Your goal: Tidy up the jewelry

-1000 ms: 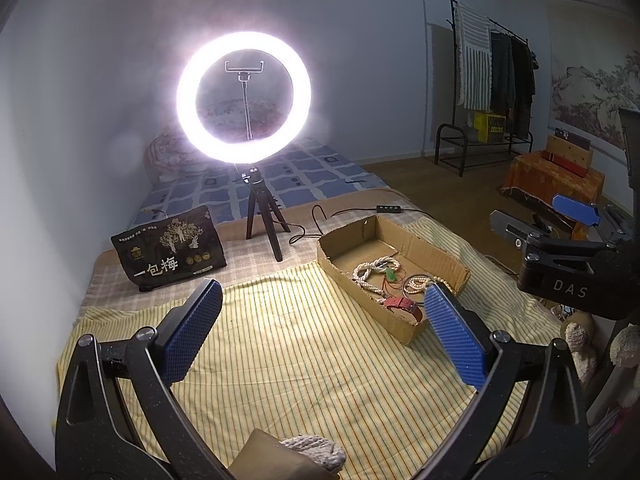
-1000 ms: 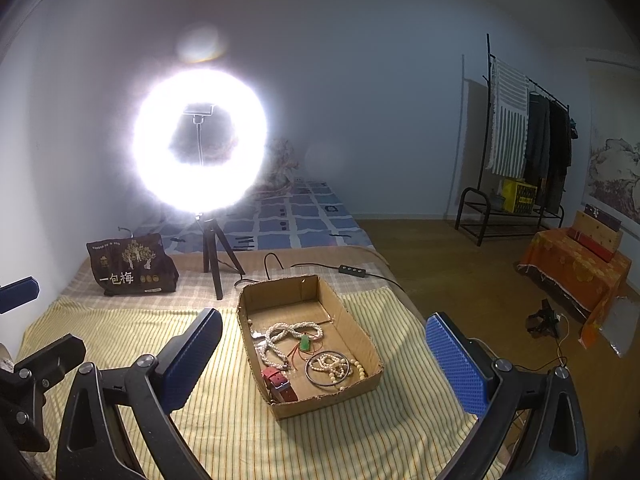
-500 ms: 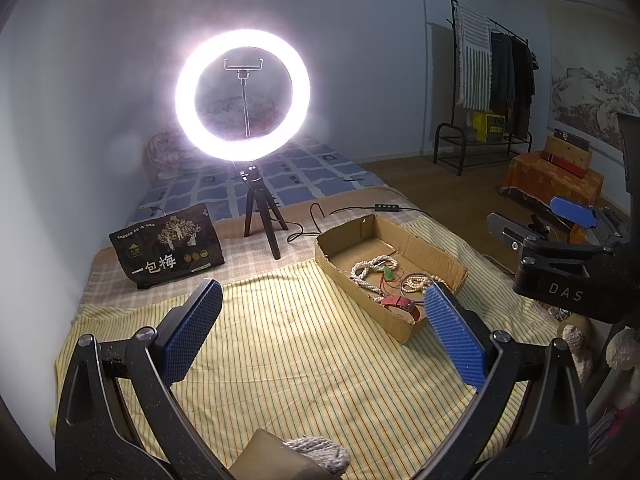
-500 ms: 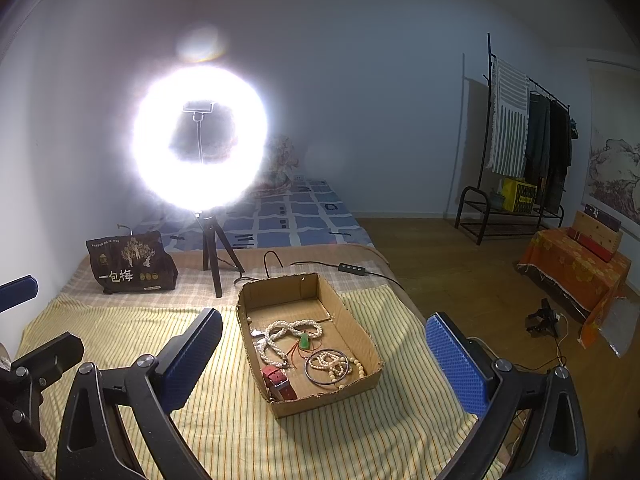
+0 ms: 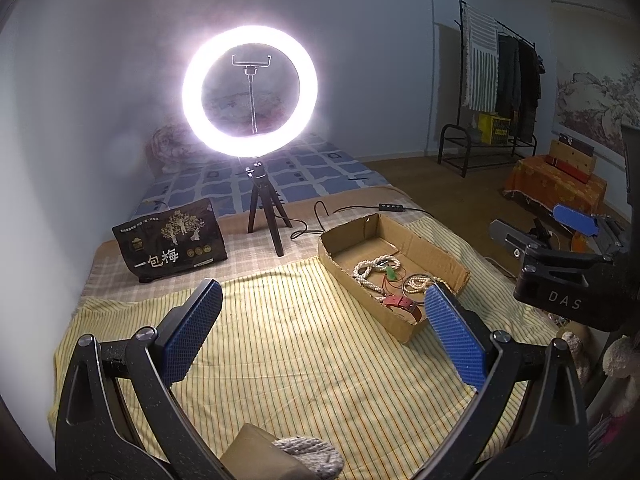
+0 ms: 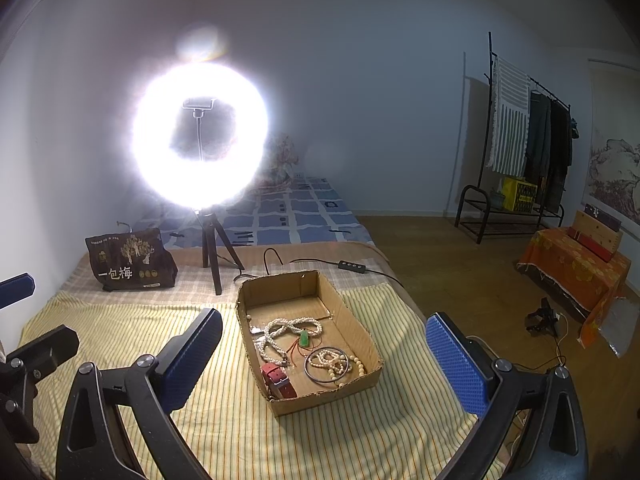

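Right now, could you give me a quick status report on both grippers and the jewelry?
Left gripper and right gripper open, empty, above the striped cloth. Jewelry all in the cardboard box. Nothing blocking.

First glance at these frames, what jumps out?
The glaring ring light on its tripod, at the far side of the bed, washes out the right wrist view. Next, the open cardboard box on the striped yellow cloth, holding a tangle of pearl necklaces and a red strap. Both grippers hover open and empty.

Left gripper (image 5: pixel 324 332) spread wide, right gripper (image 6: pixel 324 354) likewise
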{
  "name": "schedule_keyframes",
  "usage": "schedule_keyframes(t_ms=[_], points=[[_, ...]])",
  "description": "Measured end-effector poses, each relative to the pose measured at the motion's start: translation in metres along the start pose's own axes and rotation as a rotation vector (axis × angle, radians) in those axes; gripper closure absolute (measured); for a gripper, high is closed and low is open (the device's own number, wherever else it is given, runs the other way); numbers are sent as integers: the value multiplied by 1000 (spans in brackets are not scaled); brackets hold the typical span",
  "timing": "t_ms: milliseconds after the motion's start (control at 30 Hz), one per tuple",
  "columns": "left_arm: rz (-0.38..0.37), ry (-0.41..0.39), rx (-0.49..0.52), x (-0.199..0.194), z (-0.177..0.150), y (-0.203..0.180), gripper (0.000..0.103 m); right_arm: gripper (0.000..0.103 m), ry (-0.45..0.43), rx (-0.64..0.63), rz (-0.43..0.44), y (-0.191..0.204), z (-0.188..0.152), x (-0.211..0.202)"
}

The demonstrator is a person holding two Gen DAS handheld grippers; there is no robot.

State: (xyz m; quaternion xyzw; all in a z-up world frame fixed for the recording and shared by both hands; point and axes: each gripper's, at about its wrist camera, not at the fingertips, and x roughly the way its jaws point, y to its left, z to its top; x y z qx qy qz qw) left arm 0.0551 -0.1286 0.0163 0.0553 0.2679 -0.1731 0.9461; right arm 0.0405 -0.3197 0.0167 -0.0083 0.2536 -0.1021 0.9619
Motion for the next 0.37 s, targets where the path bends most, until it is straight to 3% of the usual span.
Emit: schedule_keyframes(t_ms=[367], points=[[6, -19, 8, -1, 1, 1, 0, 0, 5, -7, -2, -1, -3, 2]])
